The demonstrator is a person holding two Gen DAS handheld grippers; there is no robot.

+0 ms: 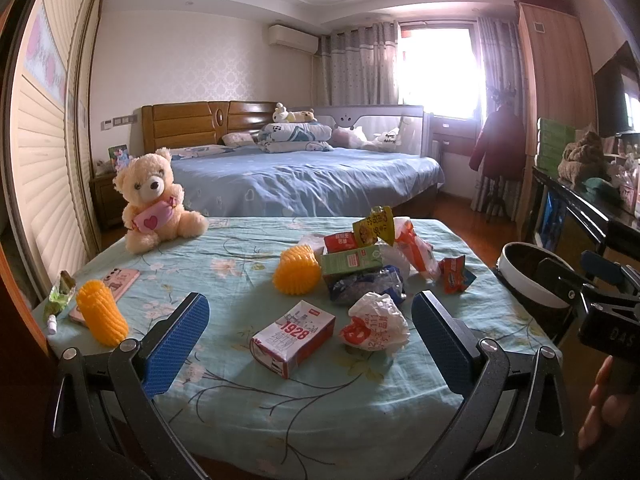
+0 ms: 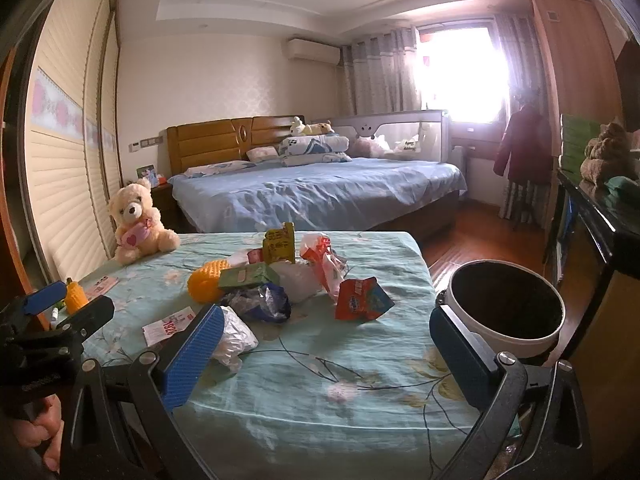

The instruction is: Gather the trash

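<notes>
Trash lies on a table with a green floral cloth [image 1: 280, 400]: a white and red "1928" carton [image 1: 294, 332], a crumpled white and red wrapper [image 1: 376, 324], a green box [image 1: 350, 262], a dark blue bag [image 1: 368, 286] and a red packet [image 1: 456, 276]. My left gripper [image 1: 310, 340] is open and empty, hovering near the carton. My right gripper [image 2: 324, 356] is open and empty over the table's near edge; the red packet [image 2: 362, 300] and crumpled wrapper [image 2: 236, 340] lie ahead. A white bin with a dark inside [image 2: 508, 312] stands to the table's right.
A teddy bear [image 1: 156, 200], two yellow foam nets [image 1: 102, 316] [image 1: 296, 276] and a pink phone [image 1: 118, 280] are on the table. A bed [image 1: 304, 176] stands behind. A dark cabinet [image 1: 580, 208] is on the right, sliding wardrobe doors on the left.
</notes>
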